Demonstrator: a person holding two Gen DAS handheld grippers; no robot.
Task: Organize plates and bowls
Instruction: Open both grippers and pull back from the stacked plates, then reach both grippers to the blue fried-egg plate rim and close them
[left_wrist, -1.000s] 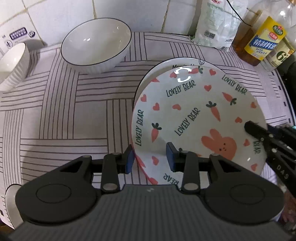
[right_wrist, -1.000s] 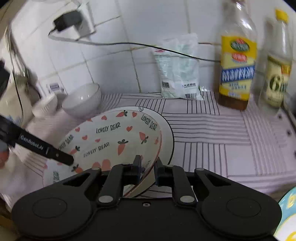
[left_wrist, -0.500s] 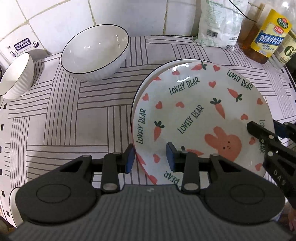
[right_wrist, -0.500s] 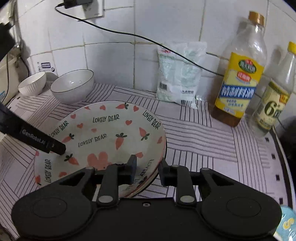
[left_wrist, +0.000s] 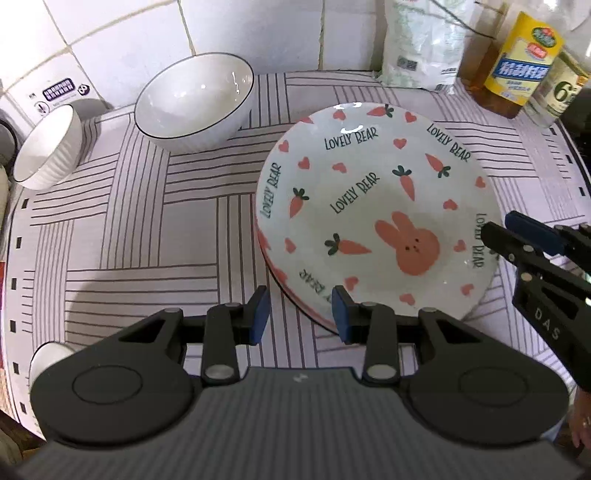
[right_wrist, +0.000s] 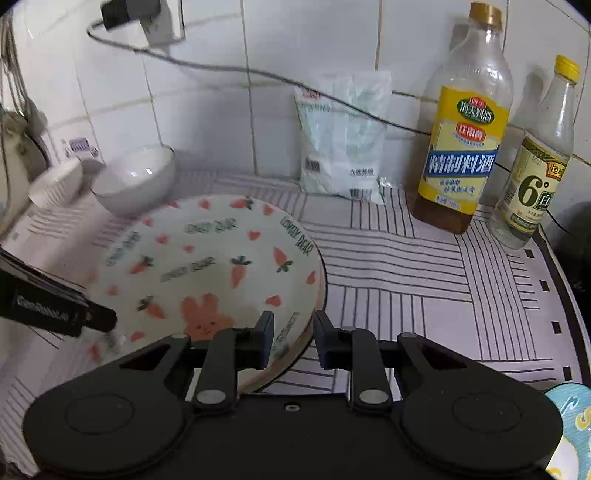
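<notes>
Item: carrot-and-rabbit plate (left_wrist: 373, 206), top of a stack; at least one further plate rim shows beneath it at the near-left edge. The stack rests on the striped mat (left_wrist: 122, 229).

Left gripper (left_wrist: 299, 314): jaws spread, nothing pinched. The plate's near rim lies between the two pads, with a visible gap on each side; the rest of the plate extends ahead and to the right of the jaws.

Right gripper (right_wrist: 293, 338): jaws apart, straddling the opposite rim, which runs through the gap without evident pad contact. The plate body lies ahead and to the left of these jaws.

Governing relation: the plate is round, so no long axis applies; both grippers sit at its edge on opposite sides, neither clearly nearer.

Also listed: large white bowl (left_wrist: 195, 99) and small white bowl (left_wrist: 46, 147), well ahead-left of the left jaws, unstacked. By judgement, bowl nesting comes next.
</notes>
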